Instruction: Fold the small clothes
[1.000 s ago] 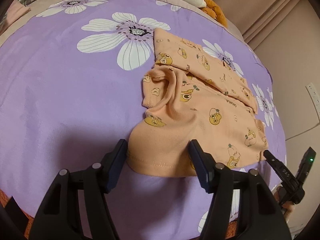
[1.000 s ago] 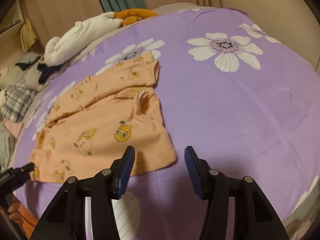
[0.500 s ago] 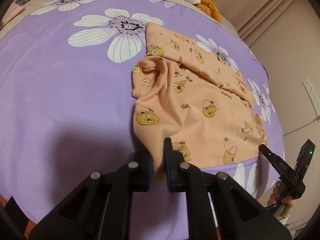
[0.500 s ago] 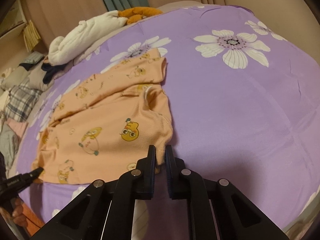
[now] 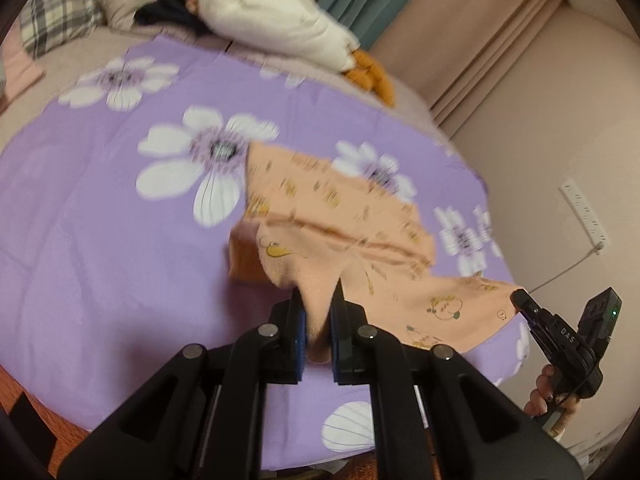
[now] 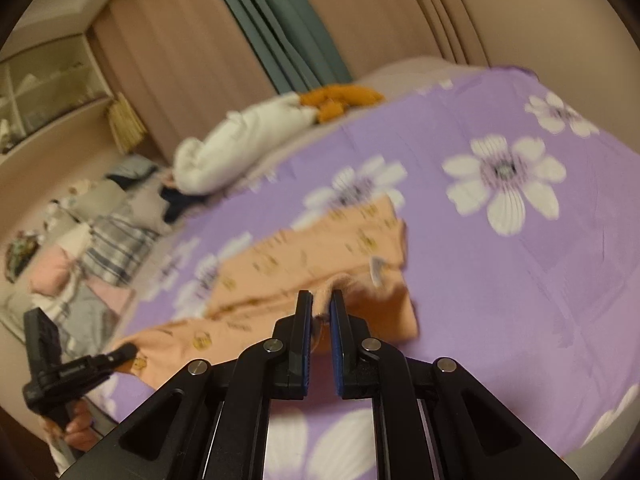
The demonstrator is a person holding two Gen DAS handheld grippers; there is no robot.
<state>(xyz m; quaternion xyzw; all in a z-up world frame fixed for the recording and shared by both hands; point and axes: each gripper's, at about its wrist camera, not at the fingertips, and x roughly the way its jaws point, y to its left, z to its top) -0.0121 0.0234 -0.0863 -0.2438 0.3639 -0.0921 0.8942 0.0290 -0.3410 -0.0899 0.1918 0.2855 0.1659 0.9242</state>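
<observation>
In my left wrist view the peach printed shirt [image 5: 340, 216] runs from the centre of the frame down to the left claw [image 5: 318, 320] at lower centre, and its near edge is drawn up into a peak that ends between that claw's pads. A second stretch of the hem trails toward the lower right of the frame, where it meets the tip of the right claw [image 5: 520, 298]. In my right wrist view the same shirt [image 6: 304, 256] sits mid-frame, just above the right claw [image 6: 320, 312], with a fold of fabric rising into it; the left claw [image 6: 128, 350] shows at lower left, touching the shirt's other end.

The shirt is a soft peach knit scattered with small yellow cartoon figures. Its far part lies flat on the purple bedsheet [image 5: 100, 240] with white flowers, while the near edge is lifted off the bed and hangs taut between the two claws. Motion blur smears the print.

Both claws are nearly closed, each clamped on a pinch of the shirt's hem, the cloth filling the narrow gap between the blue pads [image 5: 301, 330].

A white plush toy [image 5: 280, 24] lies at the top of the frame, well apart from the shirt.
</observation>
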